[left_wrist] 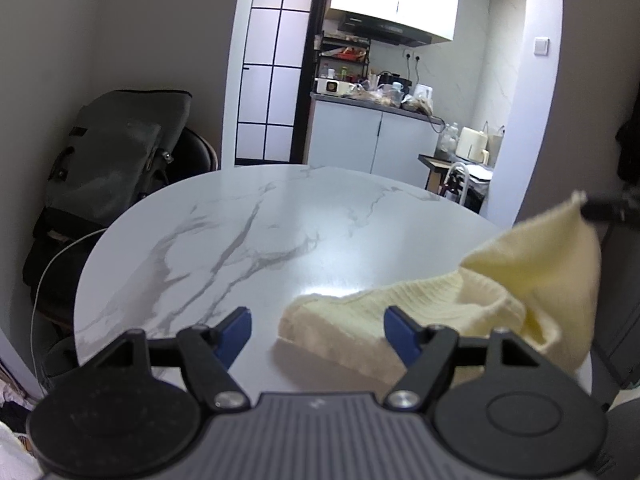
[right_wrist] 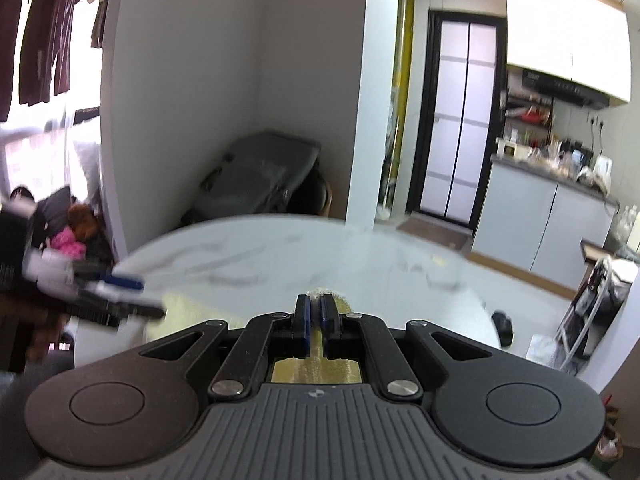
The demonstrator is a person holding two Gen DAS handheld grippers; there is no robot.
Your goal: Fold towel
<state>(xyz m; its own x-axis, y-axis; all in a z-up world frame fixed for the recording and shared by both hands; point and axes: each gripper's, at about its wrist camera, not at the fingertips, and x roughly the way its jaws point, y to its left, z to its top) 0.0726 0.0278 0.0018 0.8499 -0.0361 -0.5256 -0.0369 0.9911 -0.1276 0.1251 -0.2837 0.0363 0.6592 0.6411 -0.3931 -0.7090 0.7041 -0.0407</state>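
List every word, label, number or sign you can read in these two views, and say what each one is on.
No text reads clearly in either view.
Range hood: a pale strip of marks on its front, too small to read.
Left hand-held gripper: a tiny pale mark on its ribbed body, not legible.
Right hand-held gripper: a small round emblem on its body, no letters.
Towel and table: no print.

Round marble table (left_wrist: 248,232); grey bag (left_wrist: 120,148) against the wall; kitchen counter (left_wrist: 372,100) cluttered beyond; glass door (left_wrist: 276,64).
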